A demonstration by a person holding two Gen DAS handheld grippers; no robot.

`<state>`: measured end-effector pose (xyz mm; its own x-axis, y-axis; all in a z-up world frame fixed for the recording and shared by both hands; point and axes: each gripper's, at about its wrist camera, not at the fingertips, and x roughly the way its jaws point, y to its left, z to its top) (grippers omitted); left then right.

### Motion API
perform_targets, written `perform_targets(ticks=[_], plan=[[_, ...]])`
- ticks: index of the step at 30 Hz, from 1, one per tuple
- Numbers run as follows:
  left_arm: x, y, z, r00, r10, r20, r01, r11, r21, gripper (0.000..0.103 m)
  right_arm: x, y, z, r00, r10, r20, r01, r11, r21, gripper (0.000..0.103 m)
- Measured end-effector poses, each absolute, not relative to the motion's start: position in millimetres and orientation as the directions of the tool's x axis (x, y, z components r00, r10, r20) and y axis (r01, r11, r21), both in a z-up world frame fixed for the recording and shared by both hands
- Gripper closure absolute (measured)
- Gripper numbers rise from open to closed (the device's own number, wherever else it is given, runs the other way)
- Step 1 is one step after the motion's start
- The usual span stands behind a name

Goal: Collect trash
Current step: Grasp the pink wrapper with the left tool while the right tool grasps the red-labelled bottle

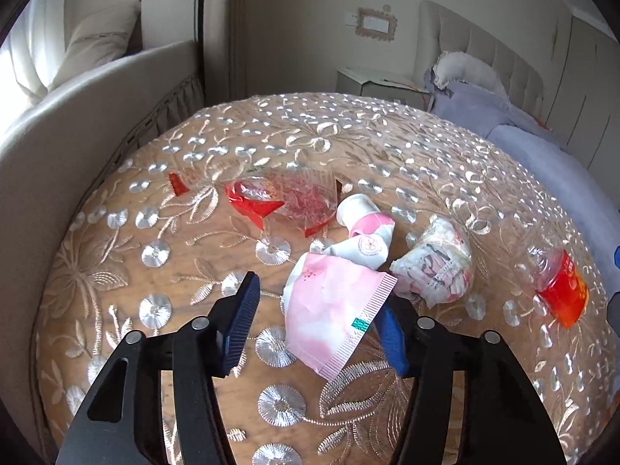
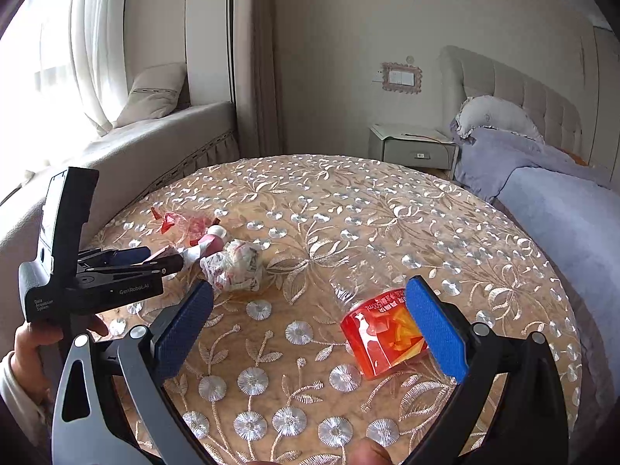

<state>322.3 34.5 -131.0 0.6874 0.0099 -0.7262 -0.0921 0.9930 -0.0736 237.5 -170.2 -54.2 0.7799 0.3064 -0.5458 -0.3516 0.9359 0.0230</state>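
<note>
a round table [image 2: 387, 209] under a tan cloth embroidered with silver flowers is standing in a bedroom. daylight is coming through sheer curtains [image 2: 89, 38] at the left, falling on a cushioned window seat [image 2: 162, 135] where a beige pillow [image 2: 155, 91] is leaning. against the cream wall [image 2: 329, 58] a tufted headboard [image 2: 519, 93], a bed with lavender bedding [image 2: 542, 193] and a pale nightstand [image 2: 410, 147] are standing.

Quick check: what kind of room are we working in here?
Most likely a bedroom: a bed with a padded headboard, a nightstand beside it, and the round table carrying the trash.
</note>
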Motion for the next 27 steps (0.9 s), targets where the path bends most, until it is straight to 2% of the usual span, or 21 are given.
perform_targets(ticks=[1,3,8,10,19,27], plan=[[324,34,-132,0.683,-0.001,-0.73,-0.083,0.993,-0.078,0.065,238,-170,-55,0.781,0.302,-0.547,-0.348,0.937,0.02,0.004],[327,32,-131,0.686,0.01,-0.728,-0.081,0.995,-0.062,0.076,238,-171,-56,0.782,0.294,-0.549,-0.343,0.939,0.014,0.004],[324,29,-125,0.718,0.007,-0.696,-0.058,0.997,-0.05,0.08,238,-174,-59,0.772,0.293,-0.564,-0.343,0.939,0.019,0.004],[318,29,-117,0.744,0.035,-0.667,-0.072,0.997,-0.028,0.089,238,-175,-60,0.774,0.287,-0.564,-0.337,0.941,0.016,0.004],[290,11,-78,0.797,0.078,-0.599,-0.056,0.997,0.054,0.09,241,-200,-65,0.777,0.249,-0.578,-0.278,0.96,0.041,0.004],[270,-9,-56,0.828,0.034,-0.56,-0.022,0.999,0.028,0.09,260,-219,-90,0.677,0.269,-0.685,-0.244,0.96,0.136,0.004]])
